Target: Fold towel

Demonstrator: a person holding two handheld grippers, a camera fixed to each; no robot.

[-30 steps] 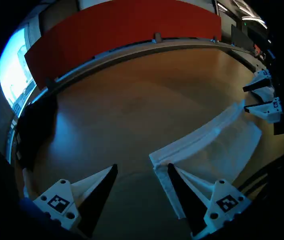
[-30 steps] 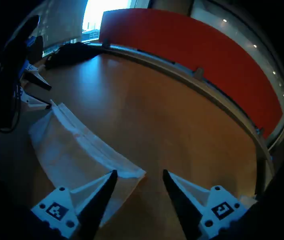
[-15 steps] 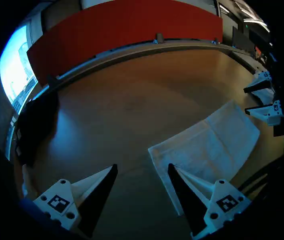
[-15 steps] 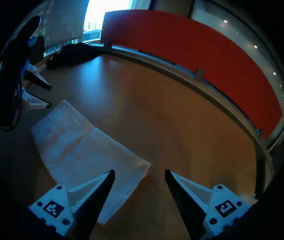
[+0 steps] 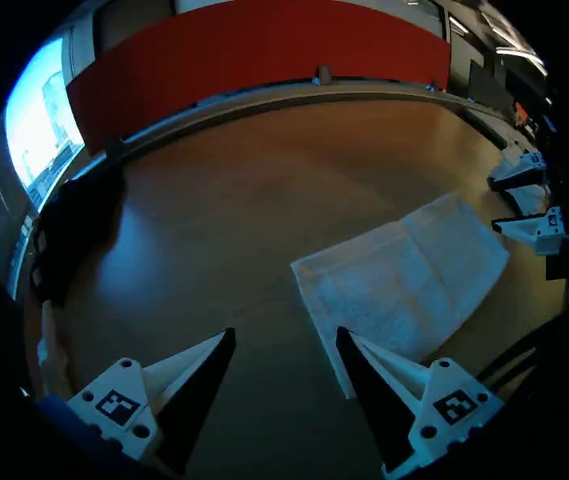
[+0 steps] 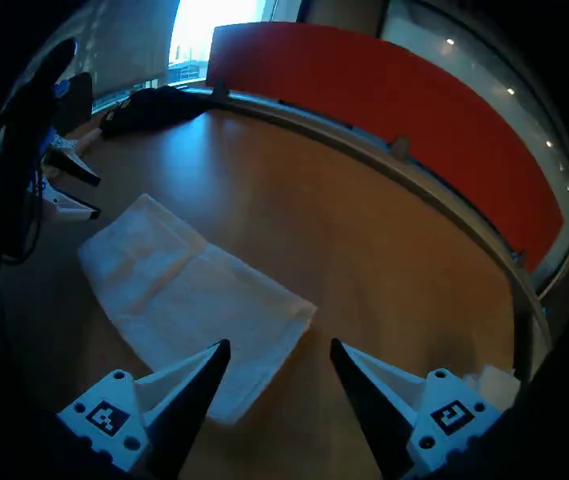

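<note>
Status: towel [image 5: 404, 272] flat on tabletop [image 5: 228, 192], both jaws wide

1. Task item. The white towel lies folded in a rectangle on the wooden tabletop, between the two grippers. A crease line crosses its upper face.

2. Left gripper [image 5: 284, 332]. Jaws stand wide apart and hold nothing. In the left gripper view one finger overlaps the near edge of the towel; whether it touches the cloth cannot be told. The other finger is over bare wood.

3. Right gripper [image 6: 278, 344]. Jaws stand wide apart and hold nothing. In the right gripper view one finger overlaps the near corner of the towel; contact cannot be told.

4. Cross-view detail.
- The left gripper view shows the right gripper [image 5: 494, 204] at the far end of the towel, jaws apart.
- The right gripper view shows the left gripper [image 6: 98, 198] near the opposite end, jaws apart, and a small white object [image 6: 494, 386] on the table beside its own finger.
- A red panel [image 5: 244, 56] runs along the far table edge; a dark bag-like object [image 5: 76, 232] rests at the corner near a bright window [image 5: 32, 136].

5. Markings. Each finger base carries a square black-and-white marker [image 5: 116, 406]. It bears a pattern, not letters.
</note>
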